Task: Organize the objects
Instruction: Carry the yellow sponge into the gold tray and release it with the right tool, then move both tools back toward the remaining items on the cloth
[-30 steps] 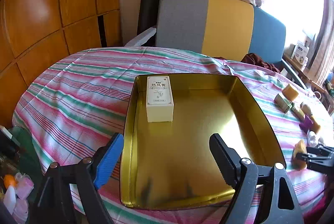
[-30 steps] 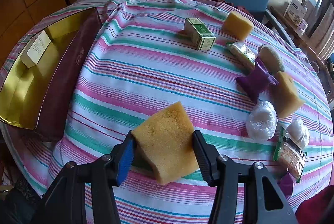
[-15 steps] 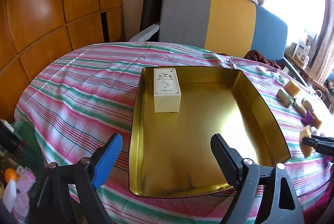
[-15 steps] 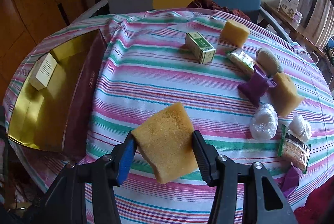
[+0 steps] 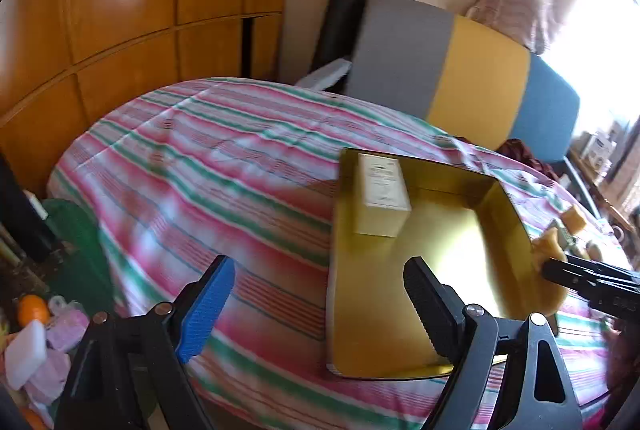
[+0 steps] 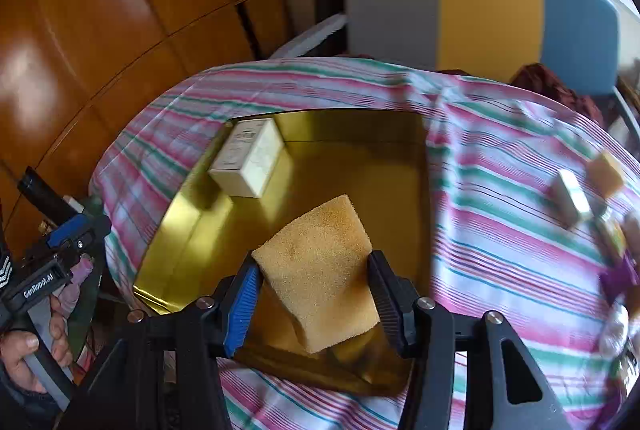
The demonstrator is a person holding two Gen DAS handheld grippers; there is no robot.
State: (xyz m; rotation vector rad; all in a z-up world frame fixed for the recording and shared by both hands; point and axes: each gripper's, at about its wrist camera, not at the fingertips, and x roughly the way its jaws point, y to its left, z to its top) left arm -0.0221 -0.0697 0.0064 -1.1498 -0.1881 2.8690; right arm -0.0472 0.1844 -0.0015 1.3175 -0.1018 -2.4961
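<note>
My right gripper [image 6: 314, 274] is shut on a yellow sponge [image 6: 320, 270] and holds it above the gold tray [image 6: 360, 133]. A white box [image 6: 250, 159] lies in the tray's far left corner. My left gripper [image 5: 320, 280] stands open and empty over the striped tablecloth, just left of the gold tray [image 5: 508, 205], where the white box [image 5: 382, 199] shows too. The right gripper [image 5: 588, 278] with the sponge [image 5: 546, 248] comes in over the tray's right wall. A hand [image 6: 28, 346] holds the left gripper [image 6: 60, 242] at the table's left edge.
Loose items lie blurred on the cloth at the right: a small box [image 6: 568, 195], another sponge [image 6: 606, 169] and a purple packet [image 6: 620, 276]. A grey, yellow and blue chair [image 6: 460, 1] stands behind the table. Wooden panels [image 5: 120, 9] line the left wall. Clutter [image 5: 36, 342] sits on the floor.
My right gripper has carried the sponge left, from above the bare cloth to above the tray. My left gripper has shifted left, off the tray and over the cloth.
</note>
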